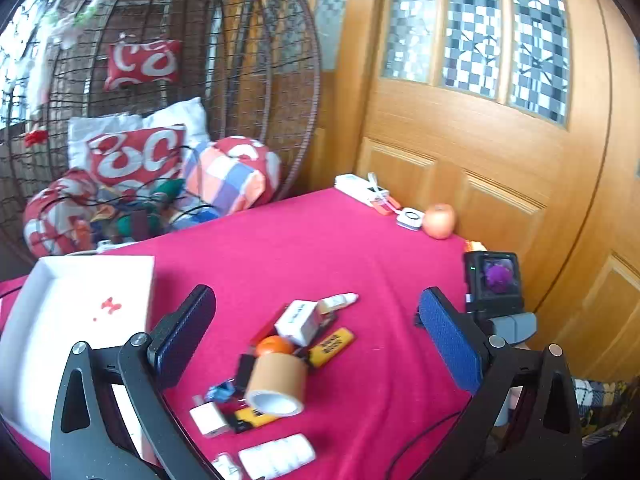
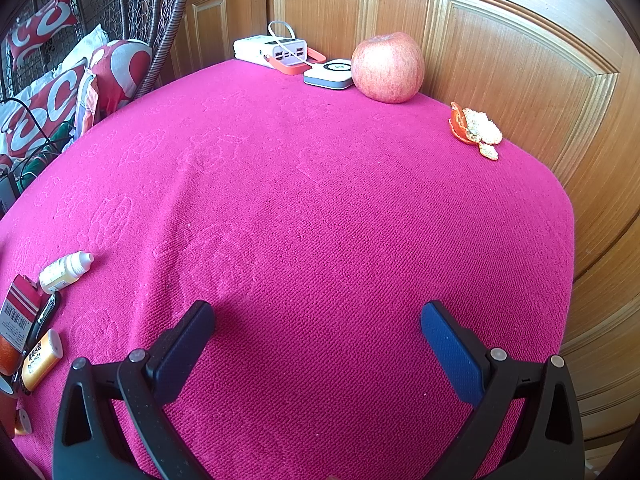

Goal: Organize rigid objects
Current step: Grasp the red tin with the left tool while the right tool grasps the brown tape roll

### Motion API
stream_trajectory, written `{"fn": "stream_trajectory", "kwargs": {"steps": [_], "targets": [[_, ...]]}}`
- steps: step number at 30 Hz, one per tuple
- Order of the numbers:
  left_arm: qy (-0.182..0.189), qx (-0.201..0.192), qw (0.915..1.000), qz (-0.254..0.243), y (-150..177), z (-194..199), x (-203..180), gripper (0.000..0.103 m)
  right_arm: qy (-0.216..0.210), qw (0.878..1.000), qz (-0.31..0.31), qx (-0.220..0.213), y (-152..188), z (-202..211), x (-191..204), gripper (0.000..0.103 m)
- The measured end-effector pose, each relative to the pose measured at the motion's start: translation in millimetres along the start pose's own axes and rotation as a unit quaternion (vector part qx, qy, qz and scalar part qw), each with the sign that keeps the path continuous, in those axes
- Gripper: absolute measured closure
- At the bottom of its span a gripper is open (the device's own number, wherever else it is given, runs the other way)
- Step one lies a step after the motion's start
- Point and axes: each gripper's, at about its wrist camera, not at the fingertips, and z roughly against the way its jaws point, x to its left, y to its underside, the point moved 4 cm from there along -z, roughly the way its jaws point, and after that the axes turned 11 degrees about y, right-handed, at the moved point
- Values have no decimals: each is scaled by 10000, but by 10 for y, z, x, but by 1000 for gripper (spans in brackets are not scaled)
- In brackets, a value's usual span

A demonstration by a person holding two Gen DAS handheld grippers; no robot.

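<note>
A pile of small rigid items lies on the pink tablecloth (image 1: 304, 248): a brown tape roll (image 1: 276, 384), an orange ball (image 1: 274, 346), a white carton (image 1: 299, 322), a yellow tube (image 1: 332, 346), a white dropper bottle (image 1: 338, 302), a white plug (image 1: 208, 420) and a white ribbed case (image 1: 278, 456). My left gripper (image 1: 316, 312) hangs open just above the pile. A white tray (image 1: 36, 320) lies to its left. My right gripper (image 2: 316, 322) is open over bare cloth, with the dropper bottle (image 2: 66, 272) and yellow tube (image 2: 40, 360) at its far left.
At the table's far edge, by the wooden door (image 2: 500, 40), sit a white power bank (image 2: 272, 50), a small white puck (image 2: 330, 74), an apple (image 2: 388, 68) and orange peel (image 2: 476, 130). A wicker hanging chair (image 1: 160, 80) with cushions stands at the left. The right gripper's camera body (image 1: 494, 284) shows at the table's right side.
</note>
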Motion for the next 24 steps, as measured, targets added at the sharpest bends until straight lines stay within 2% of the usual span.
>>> {"fn": "stream_trajectory", "kwargs": {"steps": [2, 3, 6, 12, 15, 19, 20, 21, 24], "targets": [[-473, 140, 9987, 139, 68, 156, 260, 0, 0, 10000, 0, 0, 0, 0, 0, 0], [-598, 245, 9978, 165, 151, 217, 375, 0, -1, 10000, 0, 0, 0, 0, 0, 0], [-709, 713, 9947, 216, 515, 274, 555, 0, -1, 10000, 1, 0, 0, 0, 0, 0], [-245, 1796, 9834, 107, 1336, 176, 322, 1, -1, 10000, 1, 0, 0, 0, -1, 0], [-88, 2163, 9762, 112, 1601, 112, 189, 8, -2, 10000, 0, 0, 0, 0, 0, 0], [145, 2388, 9709, 109, 1747, 25, 55, 11, -1, 10000, 0, 0, 0, 0, 0, 0], [216, 2407, 9703, 90, 1759, 0, 19, 17, -2, 10000, 0, 0, 0, 0, 0, 0], [281, 2435, 9695, 60, 1753, -28, 0, 18, -7, 10000, -1, -4, -1, 1, -1, 0], [339, 2484, 9681, -6, 1761, -102, -19, 18, -314, 9992, -115, -204, -4, 94, -31, 0]]}}
